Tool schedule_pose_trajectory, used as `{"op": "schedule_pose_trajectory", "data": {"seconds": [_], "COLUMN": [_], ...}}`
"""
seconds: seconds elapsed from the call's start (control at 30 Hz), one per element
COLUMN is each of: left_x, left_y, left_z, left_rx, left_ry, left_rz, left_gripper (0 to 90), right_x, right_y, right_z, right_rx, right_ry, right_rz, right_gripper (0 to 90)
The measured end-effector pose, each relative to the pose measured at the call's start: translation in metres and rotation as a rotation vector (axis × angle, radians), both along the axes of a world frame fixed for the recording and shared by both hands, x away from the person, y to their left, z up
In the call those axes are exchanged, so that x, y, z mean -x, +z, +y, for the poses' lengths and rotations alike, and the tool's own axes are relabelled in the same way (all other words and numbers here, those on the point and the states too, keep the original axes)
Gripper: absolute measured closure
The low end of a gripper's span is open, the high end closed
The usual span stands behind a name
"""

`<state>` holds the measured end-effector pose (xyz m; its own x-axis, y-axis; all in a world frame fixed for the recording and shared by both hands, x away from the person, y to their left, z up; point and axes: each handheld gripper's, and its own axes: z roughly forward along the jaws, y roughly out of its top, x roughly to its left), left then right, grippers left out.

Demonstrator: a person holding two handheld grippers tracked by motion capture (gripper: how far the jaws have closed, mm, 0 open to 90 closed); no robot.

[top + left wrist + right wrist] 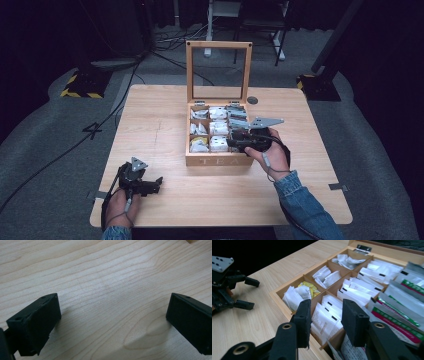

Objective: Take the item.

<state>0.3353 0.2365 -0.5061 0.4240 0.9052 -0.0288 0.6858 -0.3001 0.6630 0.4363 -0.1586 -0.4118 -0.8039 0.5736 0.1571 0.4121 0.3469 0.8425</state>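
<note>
A light wooden tea box (218, 161) marked TEA on its front wall sits mid-table with its glass-paned lid (218, 71) standing upright and open, its grid of compartments packed with white sachets (326, 320), one yellow packet (309, 287) and green-and-red striped packets (401, 313).

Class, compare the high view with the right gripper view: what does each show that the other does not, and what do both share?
High view alone: the box's upright glass lid, the "TEA" lettering, the person's sleeve and the floor cables.
Right gripper view alone: green-striped sachets and the yellow packet up close.
Both: the tea box, the table and the open left claw.
</note>
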Motion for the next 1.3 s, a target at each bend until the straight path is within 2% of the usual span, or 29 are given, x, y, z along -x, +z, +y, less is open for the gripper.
{"op": "schedule_pose_trajectory", "data": {"seconds": [0.27, 0.57, 0.8, 1.1, 1.2, 1.3], "left_x": [0.0, 0.0, 0.0, 0.0, 0.0, 0.0], "left_y": [0.0, 0.0, 0.0, 0.0, 0.0, 0.0], "left_z": [0.0, 0.0, 0.0, 0.0, 0.0, 0.0], "left_rx": [-0.001, -0.001, -0.001, -0.001, -0.001, 0.0], "left_ry": [-0.002, -0.003, -0.002, -0.003, -0.003, -0.001], "left_rz": [0.0, 0.0, 0.0, 0.0, 0.0, 0.0], "left_gripper": [0.0, 0.0, 0.0, 0.0, 0.0, 0.0], "right_x": [-0.005, -0.009, -0.014, -0.021, -0.021, -0.02], "right_y": [-0.007, -0.016, -0.024, -0.031, -0.032, -0.031], "right_z": [0.017, 0.032, 0.037, 0.042, 0.043, 0.044], "right_rx": [0.08, 0.151, 0.166, 0.185, 0.191, 0.2], "right_ry": [0.057, 0.092, 0.081, 0.064, 0.068, 0.078], "right_rz": [0.047, 0.067, 0.085, 0.148, 0.165, 0.155], "right_gripper": [65.9, 70.0, 73.7, 78.8, 85.0, 89.6]}}
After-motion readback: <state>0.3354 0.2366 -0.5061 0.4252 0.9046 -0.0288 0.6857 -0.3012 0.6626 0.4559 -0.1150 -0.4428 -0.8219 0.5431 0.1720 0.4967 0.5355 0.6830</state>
